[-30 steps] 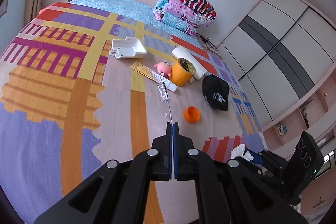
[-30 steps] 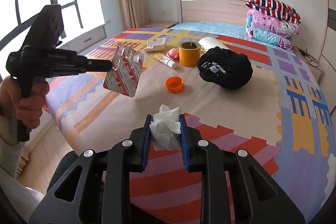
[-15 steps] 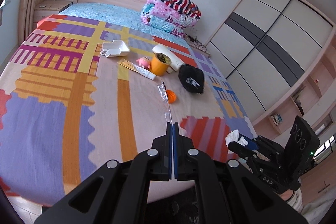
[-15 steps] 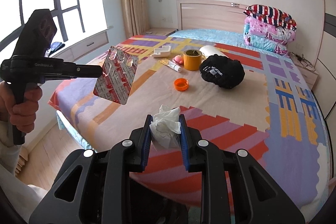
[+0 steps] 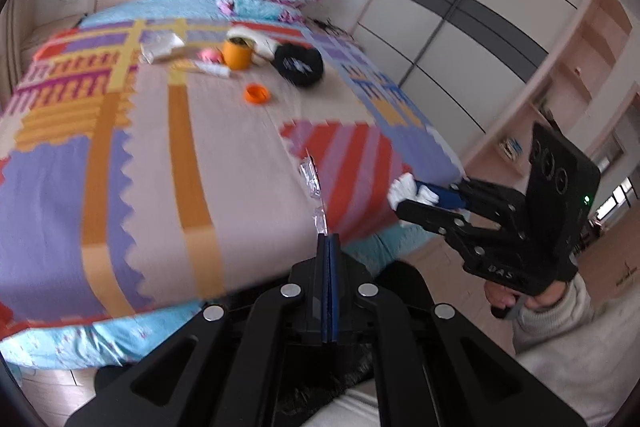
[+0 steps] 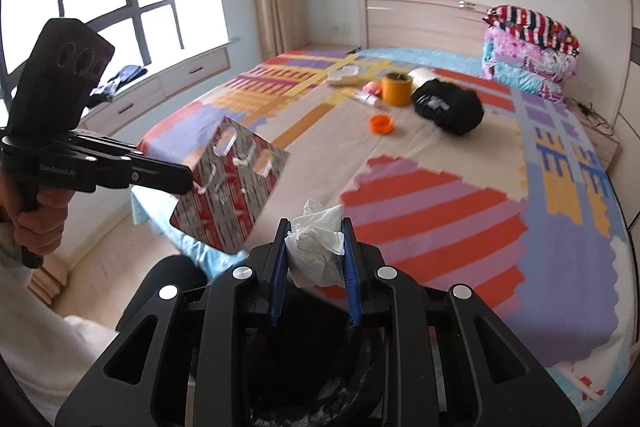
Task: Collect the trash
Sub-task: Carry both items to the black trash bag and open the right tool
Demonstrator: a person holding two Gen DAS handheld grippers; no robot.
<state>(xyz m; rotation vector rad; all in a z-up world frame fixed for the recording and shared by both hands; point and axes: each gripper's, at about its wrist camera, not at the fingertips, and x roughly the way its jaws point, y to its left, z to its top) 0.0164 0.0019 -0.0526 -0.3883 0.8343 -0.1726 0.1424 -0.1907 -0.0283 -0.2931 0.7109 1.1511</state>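
My left gripper (image 5: 328,239) is shut on the edge of a silver and red blister pack (image 5: 314,187), seen edge-on here and flat as the blister pack (image 6: 230,183) in the right wrist view. My right gripper (image 6: 316,239) is shut on a crumpled white tissue (image 6: 316,247); the same tissue (image 5: 404,189) shows at the right in the left wrist view. Both hang beyond the foot of the bed (image 5: 160,155). A black-lined bin (image 6: 312,387) lies under my right gripper.
On the bed lie an orange lid (image 6: 381,124), an orange cup (image 6: 397,89), a black cap (image 6: 448,107), a pink toy (image 6: 374,89), a tube (image 5: 208,67) and a white box (image 6: 344,73). Folded quilts (image 6: 532,47) sit by the headboard. A wardrobe (image 5: 472,7) stands right.
Both grippers have drawn back from the bed toward its foot, carrying the blister pack and the tissue. The bed's edge, floor and black bin have come into view below them.
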